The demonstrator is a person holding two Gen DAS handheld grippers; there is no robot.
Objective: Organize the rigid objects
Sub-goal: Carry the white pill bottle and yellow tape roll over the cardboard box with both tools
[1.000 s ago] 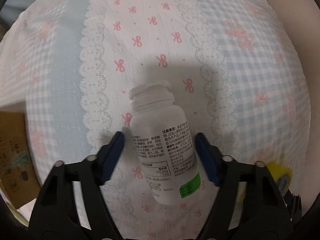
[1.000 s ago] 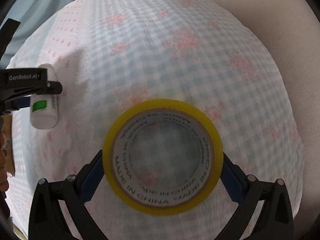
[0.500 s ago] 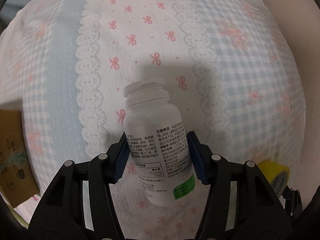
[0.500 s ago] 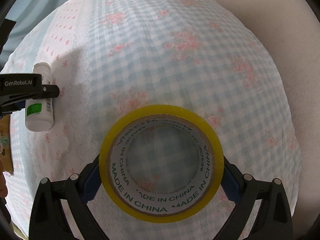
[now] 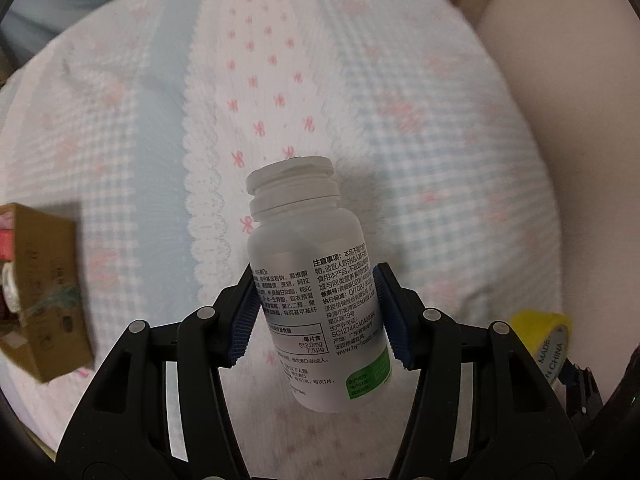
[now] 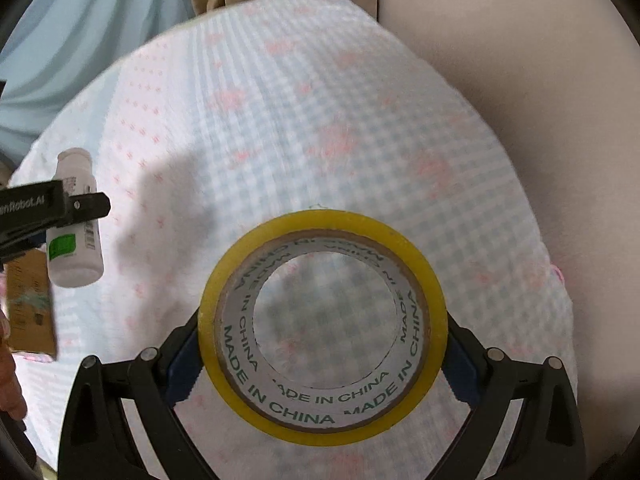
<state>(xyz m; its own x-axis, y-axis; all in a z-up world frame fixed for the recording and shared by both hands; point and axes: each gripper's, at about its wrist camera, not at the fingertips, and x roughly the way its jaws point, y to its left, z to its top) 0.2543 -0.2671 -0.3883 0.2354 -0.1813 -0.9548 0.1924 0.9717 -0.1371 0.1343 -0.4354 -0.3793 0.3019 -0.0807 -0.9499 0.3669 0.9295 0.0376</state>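
My left gripper [image 5: 316,312] is shut on a white pill bottle [image 5: 310,276] with a printed label, held above the checked bedspread [image 5: 440,160], cap pointing away. The bottle also shows in the right wrist view [image 6: 74,220], clamped by the left gripper [image 6: 60,208]. My right gripper [image 6: 322,340] is shut on a yellow tape roll [image 6: 322,326] marked MADE IN CHINA, held flat above the bedspread [image 6: 360,120]. The tape roll shows at the lower right of the left wrist view [image 5: 548,340].
An open cardboard box [image 5: 40,292] with items inside sits at the left edge of the bed; it also shows in the right wrist view [image 6: 30,304]. A beige padded headboard [image 6: 520,60] lies to the right. Blue fabric [image 6: 80,20] hangs beyond the bed.
My left gripper closed on the pill bottle and lifted it off the bedspread. My right gripper rose with the tape roll. The cardboard box came further into view.
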